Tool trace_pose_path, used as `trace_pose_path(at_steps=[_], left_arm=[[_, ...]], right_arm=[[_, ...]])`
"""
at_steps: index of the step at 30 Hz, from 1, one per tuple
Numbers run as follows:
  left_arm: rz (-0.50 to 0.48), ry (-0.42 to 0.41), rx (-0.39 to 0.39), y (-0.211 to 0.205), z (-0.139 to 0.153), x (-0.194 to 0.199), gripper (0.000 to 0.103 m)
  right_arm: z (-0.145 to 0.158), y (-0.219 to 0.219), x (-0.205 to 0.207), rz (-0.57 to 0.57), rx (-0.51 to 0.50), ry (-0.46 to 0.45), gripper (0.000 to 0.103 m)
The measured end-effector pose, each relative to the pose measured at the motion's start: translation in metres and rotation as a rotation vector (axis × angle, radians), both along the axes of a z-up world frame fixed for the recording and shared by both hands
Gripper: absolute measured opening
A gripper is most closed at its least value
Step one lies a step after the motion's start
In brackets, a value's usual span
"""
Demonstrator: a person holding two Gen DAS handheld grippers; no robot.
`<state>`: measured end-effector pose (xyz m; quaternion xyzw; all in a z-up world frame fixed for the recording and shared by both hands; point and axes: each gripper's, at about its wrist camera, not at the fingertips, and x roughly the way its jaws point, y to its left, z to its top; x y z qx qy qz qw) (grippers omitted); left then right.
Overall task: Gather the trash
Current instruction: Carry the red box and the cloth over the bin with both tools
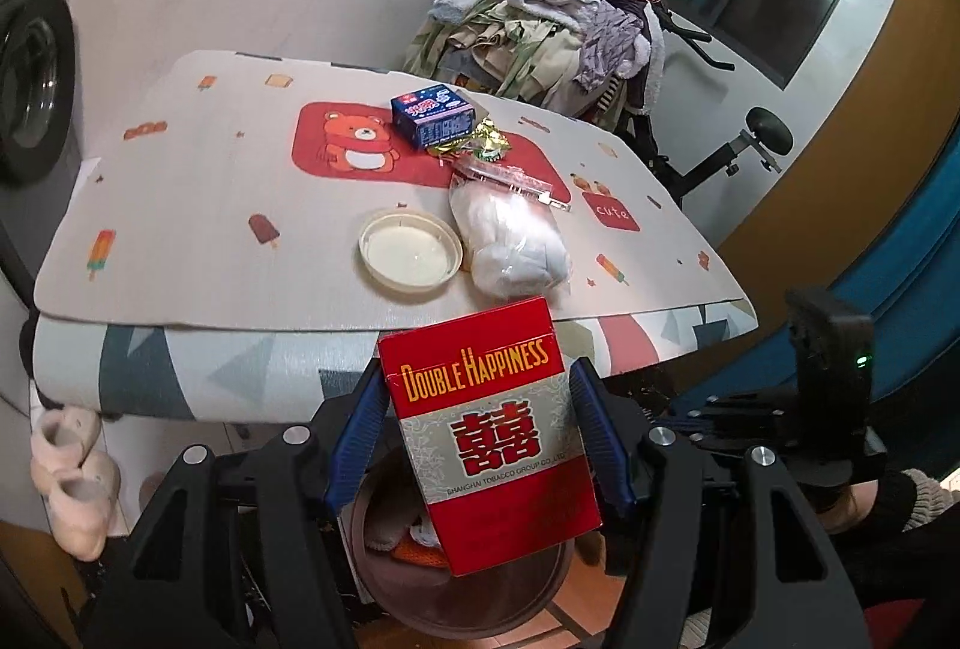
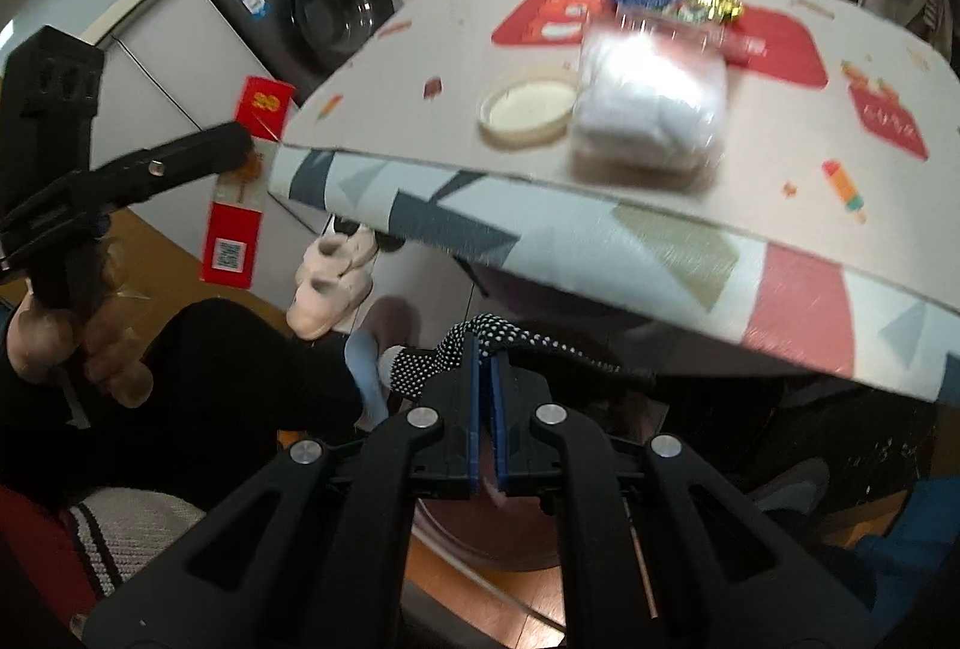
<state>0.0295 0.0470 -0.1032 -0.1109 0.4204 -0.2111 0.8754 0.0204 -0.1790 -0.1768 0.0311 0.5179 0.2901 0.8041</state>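
The left hand-held gripper (image 1: 480, 421) is clenched on a red cigarette pack (image 1: 492, 433) lettered "Double Happiness", its blue pads pressing the pack's two narrow sides; the pack stands upright in front of the near edge of the table (image 1: 180, 205), above a round metal basin (image 1: 468, 589) on the floor. In the right wrist view the same pack (image 2: 240, 205) shows at the far left, held off the table's corner. The right hand-held gripper (image 2: 485, 385) is pressed fully together on a black fabric strip with white dots (image 2: 462, 343), below the table edge. On the table's patterned mat lie a cream round lid (image 1: 411, 253), touching a clear bag of white stuff (image 1: 510, 229), and farther back a crumpled gold wrapper (image 1: 480, 145) beside a small blue box (image 1: 435, 112). A washing machine (image 2: 324, 7) stands beyond the table, and pale slippers (image 2: 333, 277) sit under it.
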Motion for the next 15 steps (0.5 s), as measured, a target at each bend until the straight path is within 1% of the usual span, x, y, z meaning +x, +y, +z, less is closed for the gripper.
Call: trace_pose_path(at_steps=[1, 3, 5, 6, 7, 8, 9, 10, 15], left_arm=[[0.003, 0.003, -0.004, 0.001, 0.0, 0.0, 0.06], [0.002, 0.011, -0.015, 0.001, -0.003, -0.001, 0.06], [-0.003, 0.021, -0.021, 0.0, -0.005, -0.002, 0.06], [-0.006, 0.023, -0.021, 0.0, -0.006, -0.002, 0.06], [-0.011, 0.025, -0.021, -0.001, -0.007, -0.002, 0.06], [-0.014, 0.026, -0.021, -0.003, -0.007, -0.003, 0.06], [-0.017, 0.027, -0.02, -0.004, -0.007, -0.003, 0.06], [-0.023, 0.029, -0.019, -0.006, -0.008, -0.003, 0.06], [-0.04, 0.036, -0.018, -0.01, -0.011, -0.003, 0.06]], right_arm=[[-0.003, 0.0, 0.0, -0.003, -0.002, 0.013, 0.008], [-0.008, 0.001, 0.001, -0.008, -0.001, 0.035, 0.016], [-0.011, 0.0, 0.002, -0.015, 0.005, 0.047, 0.028], [-0.012, -0.001, 0.002, -0.022, 0.005, 0.047, 0.032], [-0.011, -0.003, 0.003, -0.03, 0.004, 0.045, 0.043], [-0.01, -0.004, 0.003, -0.042, 0.003, 0.04, 0.058], [-0.009, -0.007, 0.003, -0.057, 0.0, 0.029, 0.067], [-0.008, -0.01, 0.004, -0.072, -0.001, 0.019, 0.078], [-0.006, -0.015, 0.006, -0.083, 0.02, 0.006, 0.078]])
